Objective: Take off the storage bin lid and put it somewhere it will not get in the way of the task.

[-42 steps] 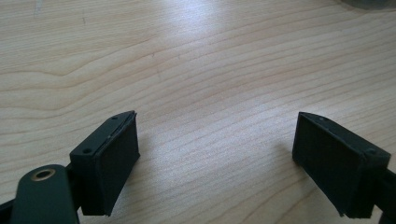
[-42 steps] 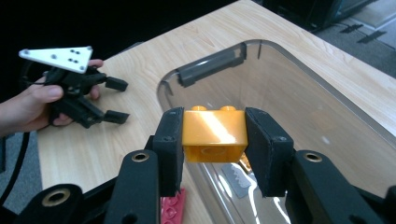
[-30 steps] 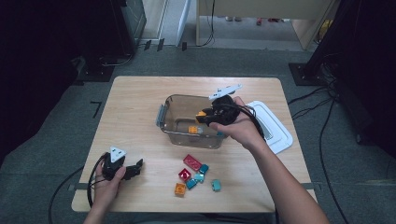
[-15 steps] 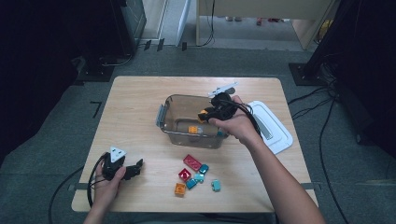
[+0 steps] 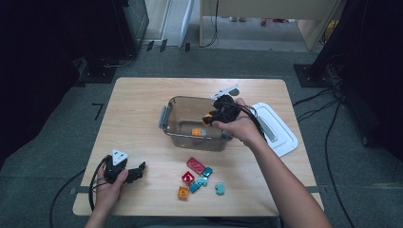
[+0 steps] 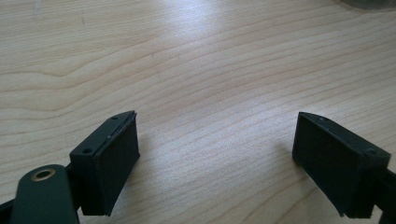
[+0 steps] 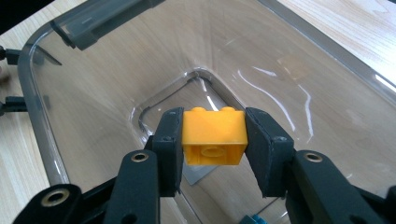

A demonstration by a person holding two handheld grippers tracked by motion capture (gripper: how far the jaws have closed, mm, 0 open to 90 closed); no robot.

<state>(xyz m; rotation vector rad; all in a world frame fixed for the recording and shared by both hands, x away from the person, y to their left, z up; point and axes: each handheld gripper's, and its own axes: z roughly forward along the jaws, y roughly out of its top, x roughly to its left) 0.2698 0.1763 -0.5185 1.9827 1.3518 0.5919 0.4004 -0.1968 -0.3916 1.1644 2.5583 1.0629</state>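
Right gripper (image 5: 209, 118) lowered into clear tub (image 5: 172, 108) mid-frame, clamped on yellow brick (image 7: 214, 136), orange brick (image 5: 196, 132) inside, loose bricks (image 5: 196, 165) below, left gripper (image 5: 141, 169) lower left, jaws apart.

Yellow-orange brick (image 7: 214, 136), 2 studs showing on top, hollow underside w/ round tube facing the camera in the right gripper view. Clamped on both sides, held level over the inside of the clear plastic bin (image 5: 177, 105), above its floor, near the bin's right end. Bin sits mid-table, open, lid off.
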